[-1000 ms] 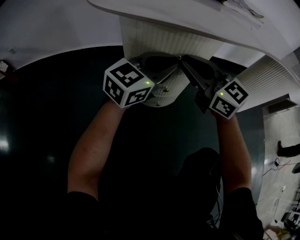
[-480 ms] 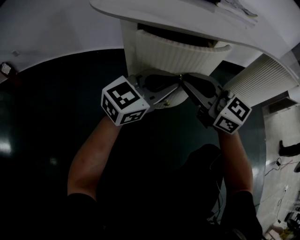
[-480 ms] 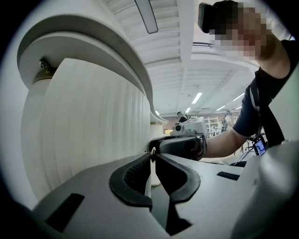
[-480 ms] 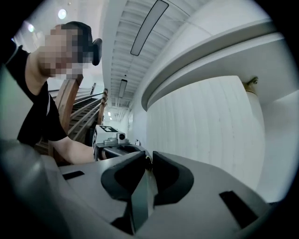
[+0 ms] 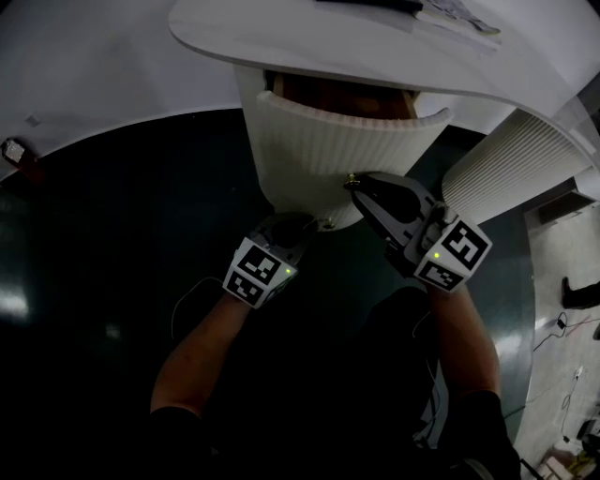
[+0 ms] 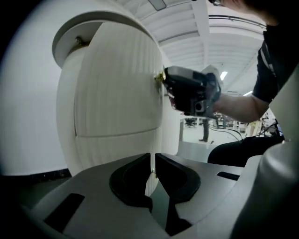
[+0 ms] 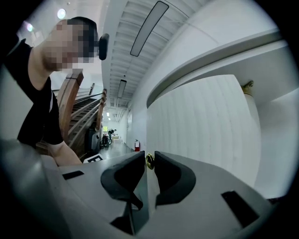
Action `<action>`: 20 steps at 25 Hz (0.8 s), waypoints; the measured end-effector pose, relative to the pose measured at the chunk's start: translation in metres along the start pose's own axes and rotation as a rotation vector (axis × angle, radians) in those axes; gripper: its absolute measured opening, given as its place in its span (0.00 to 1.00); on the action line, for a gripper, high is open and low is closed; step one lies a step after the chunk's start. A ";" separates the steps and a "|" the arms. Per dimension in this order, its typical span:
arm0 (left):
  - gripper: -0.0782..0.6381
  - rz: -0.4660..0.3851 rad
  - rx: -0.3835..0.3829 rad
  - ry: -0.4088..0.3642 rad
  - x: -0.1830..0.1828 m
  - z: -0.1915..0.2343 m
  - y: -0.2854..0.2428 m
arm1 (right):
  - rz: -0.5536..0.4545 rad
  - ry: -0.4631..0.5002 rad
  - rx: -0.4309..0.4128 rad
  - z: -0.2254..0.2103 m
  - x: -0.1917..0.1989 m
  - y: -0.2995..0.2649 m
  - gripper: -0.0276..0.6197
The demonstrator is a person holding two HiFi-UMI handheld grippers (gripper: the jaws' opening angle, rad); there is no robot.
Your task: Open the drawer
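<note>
A white ribbed curved drawer point(image 5: 337, 155) stands pulled out from under the white tabletop point(image 5: 281, 42), with its wooden inside point(image 5: 337, 94) showing. My right gripper point(image 5: 356, 183) is shut on the drawer's small brass knob point(image 7: 149, 160), held between its black pads. In the left gripper view the same knob point(image 6: 160, 77) and the right gripper point(image 6: 191, 91) show on the drawer front point(image 6: 117, 79). My left gripper point(image 5: 298, 223) hangs lower, off the drawer, with its jaws point(image 6: 153, 156) shut and nothing in them. A tiny brass knob point(image 6: 152, 172) of the lower ribbed front point(image 6: 117, 149) shows beyond them.
A second ribbed white pedestal point(image 5: 506, 169) stands at the right under the tabletop. Papers point(image 5: 459, 14) lie on the tabletop's far edge. Dark glossy floor point(image 5: 112, 234) spreads to the left, bounded by a white curved wall point(image 5: 94, 66).
The drawer has slid out toward me with the right gripper on its knob, baring the wooden inside. The left gripper has dropped down and back, away from the knob.
</note>
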State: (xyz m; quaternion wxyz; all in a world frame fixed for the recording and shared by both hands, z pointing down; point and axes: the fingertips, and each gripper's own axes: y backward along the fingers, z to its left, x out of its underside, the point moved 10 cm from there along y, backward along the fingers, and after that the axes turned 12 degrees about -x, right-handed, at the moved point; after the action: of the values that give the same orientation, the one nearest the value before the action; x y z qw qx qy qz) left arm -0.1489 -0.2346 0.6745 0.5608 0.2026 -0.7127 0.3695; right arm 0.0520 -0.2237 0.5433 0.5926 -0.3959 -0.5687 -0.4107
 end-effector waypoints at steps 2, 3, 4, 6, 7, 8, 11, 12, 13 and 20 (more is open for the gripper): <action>0.16 0.027 -0.049 0.033 0.012 0.000 -0.007 | -0.002 0.009 0.003 0.003 0.000 -0.003 0.10; 0.16 0.040 -0.070 0.039 0.015 0.001 -0.011 | -0.007 0.005 0.001 0.004 0.001 -0.002 0.10; 0.16 0.050 -0.092 0.041 0.017 0.001 -0.014 | -0.016 -0.005 -0.003 0.003 0.001 -0.001 0.10; 0.14 0.051 -0.133 0.048 0.021 0.002 -0.019 | -0.038 -0.029 -0.010 0.003 0.003 0.002 0.10; 0.13 0.042 -0.145 0.054 0.023 0.002 -0.019 | -0.045 -0.036 -0.009 0.003 0.004 0.003 0.10; 0.13 0.030 -0.151 0.061 0.024 0.001 -0.019 | -0.047 -0.039 -0.006 0.004 0.004 0.003 0.10; 0.13 0.002 -0.153 0.068 0.028 0.000 -0.019 | -0.023 -0.016 -0.010 0.007 0.004 0.003 0.10; 0.13 -0.004 -0.151 0.067 0.028 0.001 -0.020 | -0.010 0.003 -0.018 0.008 0.002 0.002 0.10; 0.13 -0.013 -0.149 0.068 0.028 0.002 -0.022 | 0.002 0.022 -0.028 0.010 0.001 0.002 0.10; 0.13 -0.062 -0.197 0.223 0.033 0.027 -0.052 | -0.019 -0.016 -0.083 0.026 0.001 0.012 0.10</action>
State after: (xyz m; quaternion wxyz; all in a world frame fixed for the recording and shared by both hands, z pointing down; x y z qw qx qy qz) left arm -0.1388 -0.2843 0.7185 0.6647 0.1263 -0.6723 0.3003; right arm 0.0537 -0.1950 0.5454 0.5672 -0.4182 -0.5596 -0.4362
